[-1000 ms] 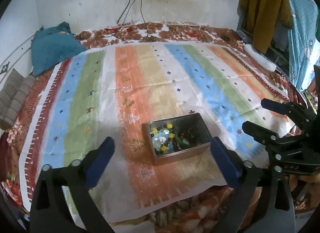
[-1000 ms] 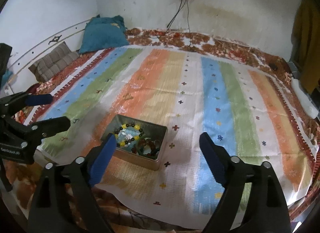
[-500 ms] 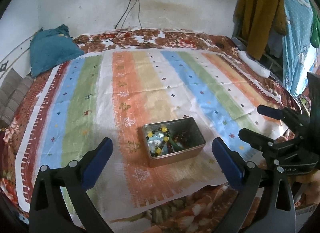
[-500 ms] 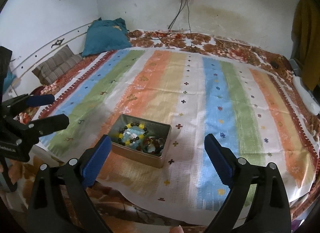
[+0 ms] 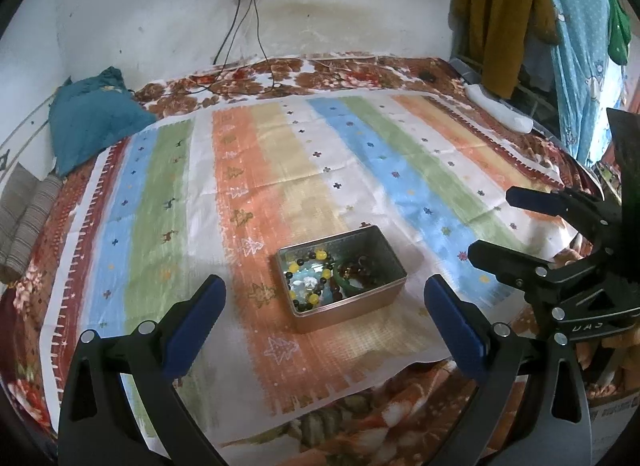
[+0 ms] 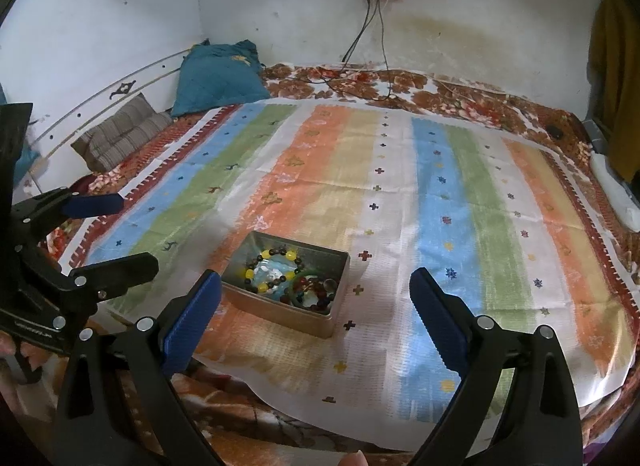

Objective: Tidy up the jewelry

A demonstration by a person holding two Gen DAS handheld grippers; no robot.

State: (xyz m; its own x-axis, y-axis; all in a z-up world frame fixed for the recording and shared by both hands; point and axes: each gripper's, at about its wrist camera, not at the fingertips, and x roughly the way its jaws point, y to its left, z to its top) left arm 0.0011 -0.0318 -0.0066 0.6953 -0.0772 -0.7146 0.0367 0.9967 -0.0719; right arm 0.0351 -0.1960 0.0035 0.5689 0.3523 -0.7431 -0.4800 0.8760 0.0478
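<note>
Both spread wide over the bed: left hand-held gripper (image 5: 320,306), right hand-held gripper (image 6: 316,298), nothing pinched. Between them on the striped mat (image 5: 360,169), metal tin (image 5: 340,278) holding beaded bracelets (image 5: 310,278). Teal pillow (image 5: 92,117) well apart, nothing blocking

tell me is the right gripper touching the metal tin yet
Apart. In the left wrist view the right gripper, jaws open and empty, hangs off to the tin's right with striped cloth showing between them.

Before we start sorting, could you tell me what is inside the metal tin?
The metal tin holds a yellow-and-dark bead bracelet, a green bangle and reddish beads. Anything beneath the pile is covered.
</note>
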